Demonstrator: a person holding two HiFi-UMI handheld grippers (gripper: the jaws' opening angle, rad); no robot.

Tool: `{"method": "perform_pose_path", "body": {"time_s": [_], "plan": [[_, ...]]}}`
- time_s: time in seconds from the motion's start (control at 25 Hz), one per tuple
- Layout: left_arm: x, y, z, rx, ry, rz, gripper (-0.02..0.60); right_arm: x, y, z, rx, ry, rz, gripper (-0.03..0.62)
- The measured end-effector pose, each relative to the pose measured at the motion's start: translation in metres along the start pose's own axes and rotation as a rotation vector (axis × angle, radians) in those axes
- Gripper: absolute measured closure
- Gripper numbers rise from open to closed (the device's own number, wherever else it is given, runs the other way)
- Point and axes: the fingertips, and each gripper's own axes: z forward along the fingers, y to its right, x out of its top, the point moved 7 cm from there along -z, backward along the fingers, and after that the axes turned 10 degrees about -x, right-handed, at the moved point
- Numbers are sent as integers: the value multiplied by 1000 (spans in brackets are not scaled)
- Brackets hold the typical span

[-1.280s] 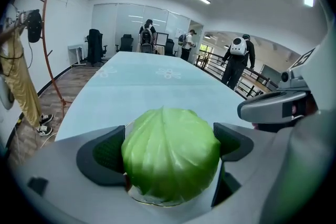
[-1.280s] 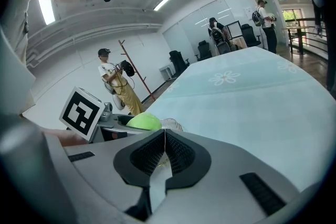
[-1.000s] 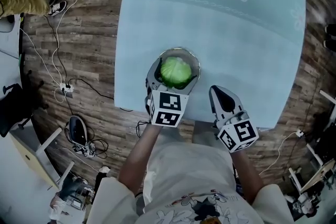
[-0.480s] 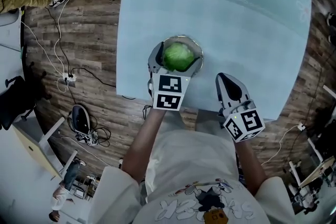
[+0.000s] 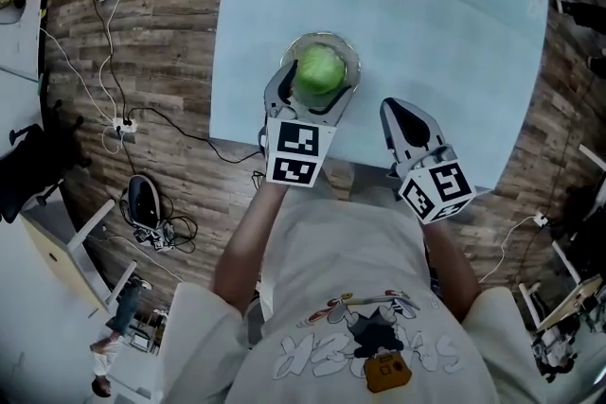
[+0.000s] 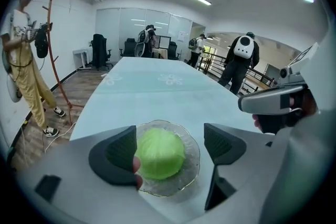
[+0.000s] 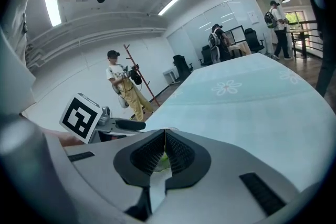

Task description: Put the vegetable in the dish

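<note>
A round pale-green cabbage (image 5: 319,69) (image 6: 160,153) sits in a clear glass dish (image 5: 351,60) (image 6: 195,150) near the front edge of the light-blue table (image 5: 454,24). My left gripper (image 5: 317,90) (image 6: 170,148) straddles the cabbage and its jaws are closing. The left pad (image 6: 122,153) is right against the cabbage. The right pad (image 6: 220,144) stands apart from it. My right gripper (image 5: 408,122) (image 7: 165,152) is shut with nothing in it. It hovers over the table's front edge to the right of the dish.
Cables and a power strip (image 5: 121,124) lie on the wooden floor left of the table. A coat stand (image 6: 52,34) and a person in yellow trousers (image 6: 23,71) are at the far left. Other people (image 6: 242,57) stand beyond the table's far end.
The head view has shifted, so dish and grippers sit higher in the frame. The left gripper has turned slightly but stays around the cabbage in the dish. The right gripper stays beside it.
</note>
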Motion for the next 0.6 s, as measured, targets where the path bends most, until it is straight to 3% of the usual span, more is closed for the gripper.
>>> {"method": "perform_pose_path", "body": {"time_s": [0.16, 0.4, 0.6], "plan": [[4, 18, -28, 19, 44, 6, 333, 6, -8, -12, 35, 25, -22, 572], [-2, 61, -70, 27, 44, 18, 528, 12, -16, -40, 94, 54, -71, 572], [-2, 91, -103, 26, 93, 6, 560, 10, -26, -55, 157, 40, -78, 572]]}}
